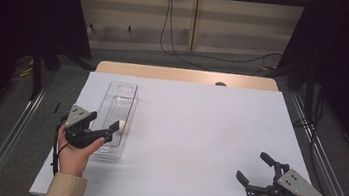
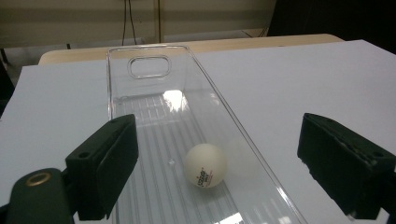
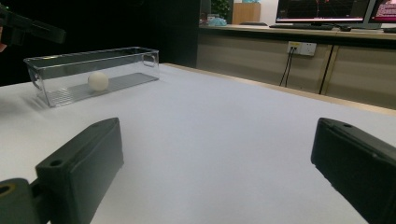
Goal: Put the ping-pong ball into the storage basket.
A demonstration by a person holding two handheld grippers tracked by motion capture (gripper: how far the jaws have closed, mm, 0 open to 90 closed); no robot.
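Ping-pong ball (image 2: 205,165) first, at the left of our surface (image 1: 198,131): it lies loose on the ribbed floor of the clear plastic bin (image 2: 122,100), toward the bin's near end, touching neither side wall as far as we can tell. Our left claw (image 1: 113,129) hangs just over that near end with its jaws spread wide and nothing between the pads; the ball sits below and slightly ahead of it, between the two jaws in the left gripper view. We judge the ball freshly dropped, so the next move for this hand is most likely straight up and out. The bin's long axis runs away from us, its cut-out handle at the far end; the ball, being round, has no heading of its own, though its printed mark faces the claw. Far to the right, well apart from the bin, our right claw (image 1: 253,168) rests low near the front edge, jaws open and empty, pointing left across the bare surface.
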